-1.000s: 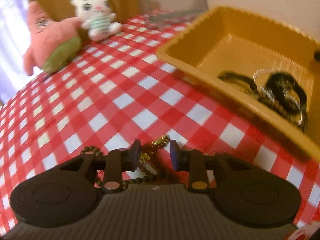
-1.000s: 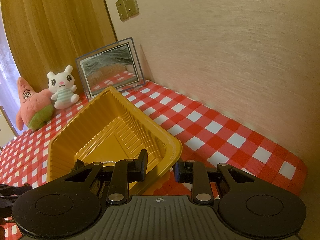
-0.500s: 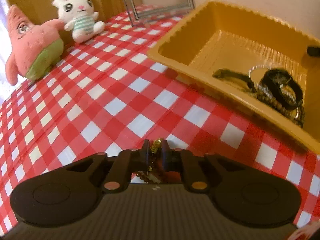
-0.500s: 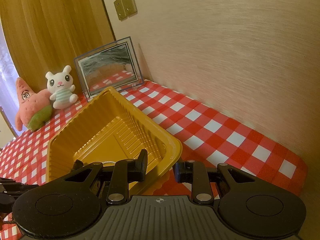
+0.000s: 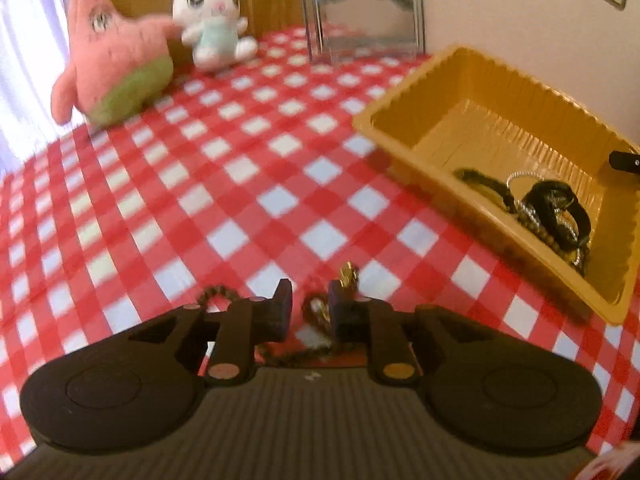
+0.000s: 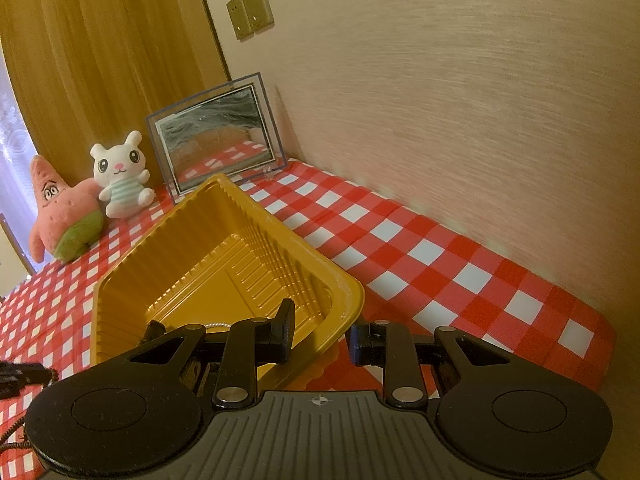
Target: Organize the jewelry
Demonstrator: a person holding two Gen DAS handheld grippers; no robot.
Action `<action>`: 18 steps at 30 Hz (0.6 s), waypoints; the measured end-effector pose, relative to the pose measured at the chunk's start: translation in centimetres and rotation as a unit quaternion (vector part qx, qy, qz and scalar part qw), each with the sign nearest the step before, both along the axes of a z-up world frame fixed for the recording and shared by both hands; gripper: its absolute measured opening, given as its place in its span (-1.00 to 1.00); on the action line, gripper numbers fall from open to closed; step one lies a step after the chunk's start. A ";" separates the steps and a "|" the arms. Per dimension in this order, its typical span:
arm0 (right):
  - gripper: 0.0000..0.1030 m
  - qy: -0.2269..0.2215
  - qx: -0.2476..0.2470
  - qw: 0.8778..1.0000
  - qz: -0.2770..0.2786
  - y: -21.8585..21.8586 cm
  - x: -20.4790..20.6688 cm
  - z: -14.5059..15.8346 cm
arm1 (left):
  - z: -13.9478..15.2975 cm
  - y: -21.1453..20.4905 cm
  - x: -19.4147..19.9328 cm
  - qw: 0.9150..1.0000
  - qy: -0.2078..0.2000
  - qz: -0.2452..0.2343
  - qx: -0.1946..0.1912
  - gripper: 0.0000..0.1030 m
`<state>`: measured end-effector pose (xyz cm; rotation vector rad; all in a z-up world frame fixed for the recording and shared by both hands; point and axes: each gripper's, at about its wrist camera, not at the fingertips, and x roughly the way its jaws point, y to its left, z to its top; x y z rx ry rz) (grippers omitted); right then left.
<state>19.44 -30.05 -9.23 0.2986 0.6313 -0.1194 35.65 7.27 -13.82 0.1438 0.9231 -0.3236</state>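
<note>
**Your left gripper sat over the beaded necklace, with the tray off to its right and farther away.**

Your left gripper [image 5: 308, 306] had its jaws a little apart and opening, with the beaded necklace [image 5: 316, 312] bunched in the gap. Its gold piece poked up by the right finger and a loop of beads showed past the left one; whether the pads had any hold on it I could not tell. The strand trailed crosswise under the fingers on the checked tablecloth [image 5: 248, 184]. The yellow tray [image 5: 472, 80] already held a heap of dark bands and a silver bangle [image 5: 540, 208] at its near-right end; the rest was bare. Your right gripper [image 6: 320, 334] was narrowly gapped astride the tray's near corner, one finger inside and one outside; whether it pinched the wall was unclear. The left hand was plainly nearer the necklace.
</note>
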 end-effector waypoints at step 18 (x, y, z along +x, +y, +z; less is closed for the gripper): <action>-0.49 0.003 0.001 1.000 -0.004 0.1 0.3 0.1 | -2.6 -1.3 -1.1 0.997 0.009 0.072 0.029 -0.74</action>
